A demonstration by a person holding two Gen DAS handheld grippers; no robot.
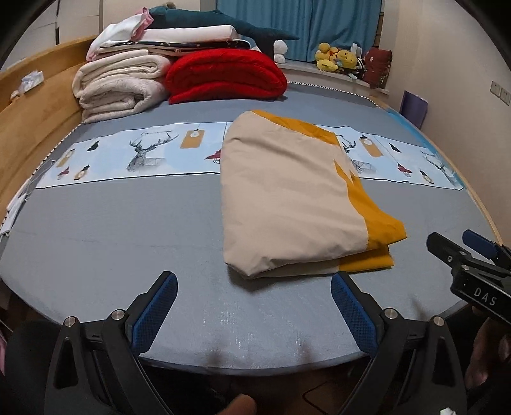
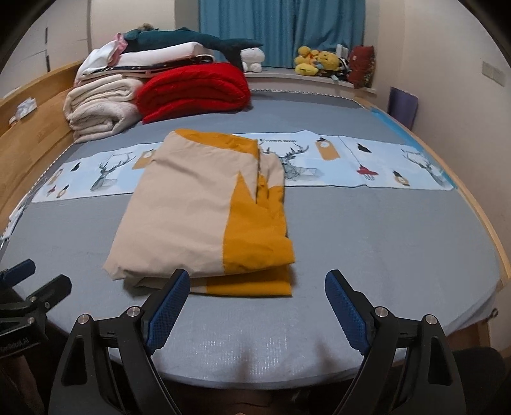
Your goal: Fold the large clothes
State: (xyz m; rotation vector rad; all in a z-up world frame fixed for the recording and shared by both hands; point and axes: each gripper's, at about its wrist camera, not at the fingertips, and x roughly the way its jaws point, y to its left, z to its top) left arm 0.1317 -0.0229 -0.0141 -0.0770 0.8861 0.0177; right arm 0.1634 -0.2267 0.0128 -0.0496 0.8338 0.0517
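Bedding on your workspace comes to one folded cloth (image 1: pixel 293 198), beige with a mustard-yellow side, lying flat on the grey bed (image 1: pixel 111 230). It sits near the front edge, its far end crossing the single printed deer strip (image 1: pixel 143 153) that runs across the mattress. You can see layered edges at its near end, the yellow layer showing underneath.

Your two tongs are both clear of it. Your left gripper (image 1: pixel 254 306) has its jaws spread wide with nothing between the blue pads, only bare bed cover; the cloth's near left corner lies just beyond them. Your right gripper (image 2: pixel 257 303) is likewise spread wide and empty, its left fingertip just in front of the cloth's near edge. Whether that tip touches the fabric cannot be told.

At the far left corner you have one red blanket (image 1: pixel 223 76) beside one cream blanket (image 1: pixel 118 86), with a stack of folded linens (image 1: pixel 179 38) on top. Several yellow plush toys (image 1: pixel 335 57) sit on the ledge by the one blue curtain (image 1: pixel 300 22).
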